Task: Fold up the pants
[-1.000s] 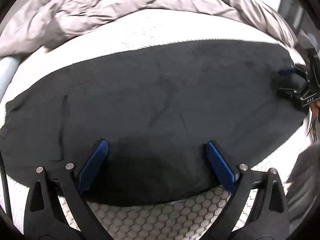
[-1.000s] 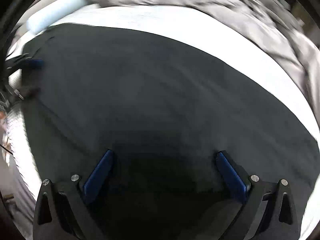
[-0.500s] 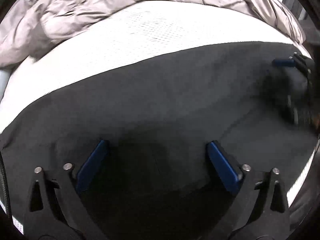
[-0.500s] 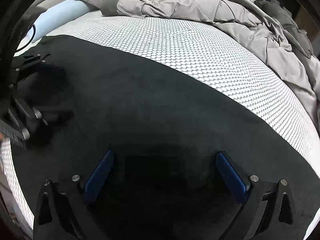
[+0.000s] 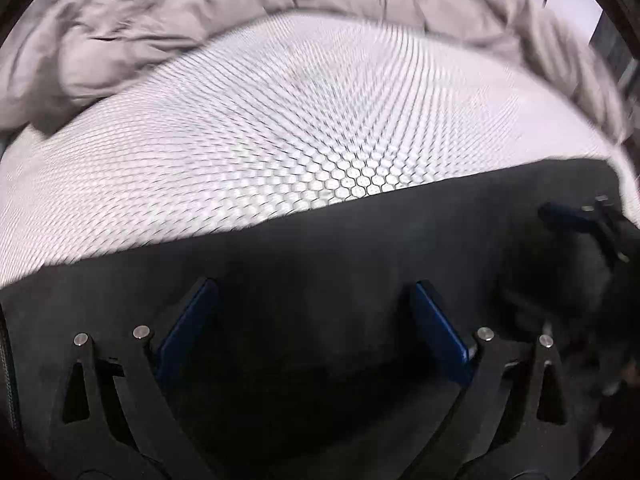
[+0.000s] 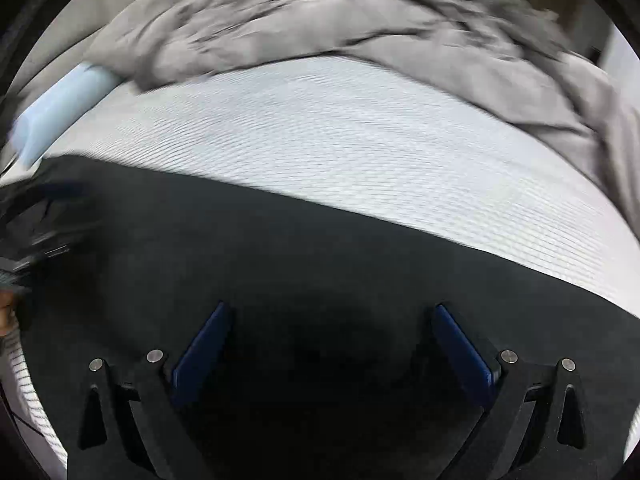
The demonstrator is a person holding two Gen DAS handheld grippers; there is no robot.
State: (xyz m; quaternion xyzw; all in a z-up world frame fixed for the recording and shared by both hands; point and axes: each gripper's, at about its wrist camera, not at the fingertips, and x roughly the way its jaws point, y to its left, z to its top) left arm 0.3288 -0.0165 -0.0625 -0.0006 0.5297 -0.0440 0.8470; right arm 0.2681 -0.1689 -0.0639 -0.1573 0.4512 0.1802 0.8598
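Since a second before, both grippers had moved forward over the pants (image 5: pixel 320 264), so the far edge of the dark cloth now lay much closer in both views and more of the white mattress (image 5: pixel 320 120) showed beyond it. In the earlier left view a strip of mattress was visible under the fingers; now only dark cloth was there.

The pants lay spread flat on the mattress, a wide dark sheet that filled the lower half of both views. The left gripper (image 5: pixel 312 320) stood with its blue pads wide apart above the cloth, holding nothing. The right gripper (image 6: pixel 332 340) was the same, jaws apart and empty, over the pants. In the left view the right gripper showed at the right edge, over the cloth, but blurred.

What could go wrong, in my judgement: both views were blurred by motion, so a quick closing could catch only the top layer, or catch the mattress cover together with the cloth. If the two grippers took the edge at uneven places, the fold would probably come out skewed. The dark cloth hid its own seams and layers, so it was hard to tell where an edge lay.

A grey duvet (image 6: pixel 340 32) lay crumpled at the far side of the mattress, apart from the pants, and a pale blue roll (image 6: pixel 60 104) lay at the left. No container was in view.
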